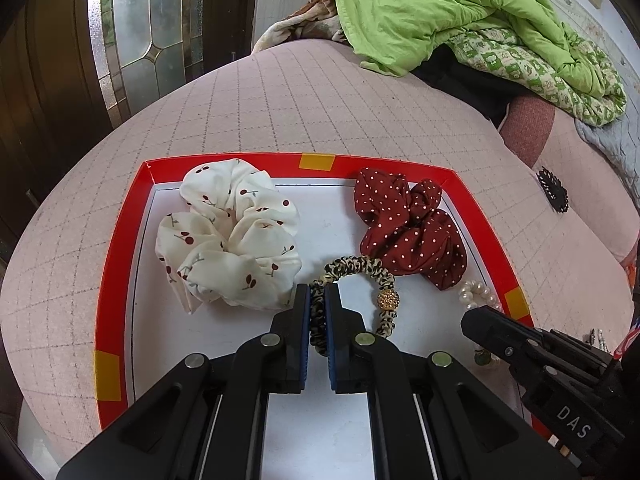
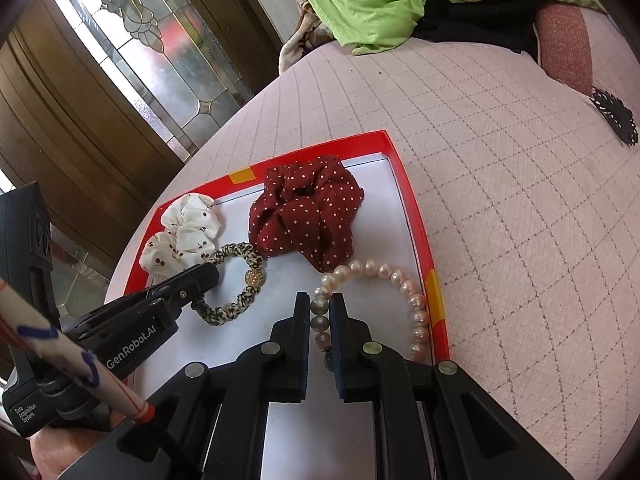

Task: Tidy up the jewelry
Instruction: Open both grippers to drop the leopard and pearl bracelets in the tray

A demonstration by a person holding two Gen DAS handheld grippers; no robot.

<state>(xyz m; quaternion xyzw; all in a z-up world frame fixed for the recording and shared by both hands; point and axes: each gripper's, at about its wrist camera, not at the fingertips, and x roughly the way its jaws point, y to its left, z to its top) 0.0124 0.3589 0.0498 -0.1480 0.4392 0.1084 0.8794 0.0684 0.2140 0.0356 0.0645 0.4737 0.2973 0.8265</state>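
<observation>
A red-rimmed tray (image 1: 120,236) with a white floor lies on the pink quilted bed. In it rest a white cherry-print scrunchie (image 1: 228,240) at the left and a dark red dotted scrunchie (image 1: 408,232) at the right. My left gripper (image 1: 317,292) is shut on a leopard-print hair tie (image 1: 356,266) with a gold bead, low over the tray floor. In the right wrist view my right gripper (image 2: 320,300) is shut on a pink pearl bracelet (image 2: 400,280) near the tray's right rim (image 2: 424,240). The left gripper (image 2: 208,276) appears there too, on the leopard-print hair tie (image 2: 236,308).
A green quilt (image 1: 460,12) and dark cloth are piled at the far end of the bed. A black lace piece (image 1: 554,190) lies on the bed right of the tray. A wooden door with leaded glass (image 1: 136,36) stands to the left.
</observation>
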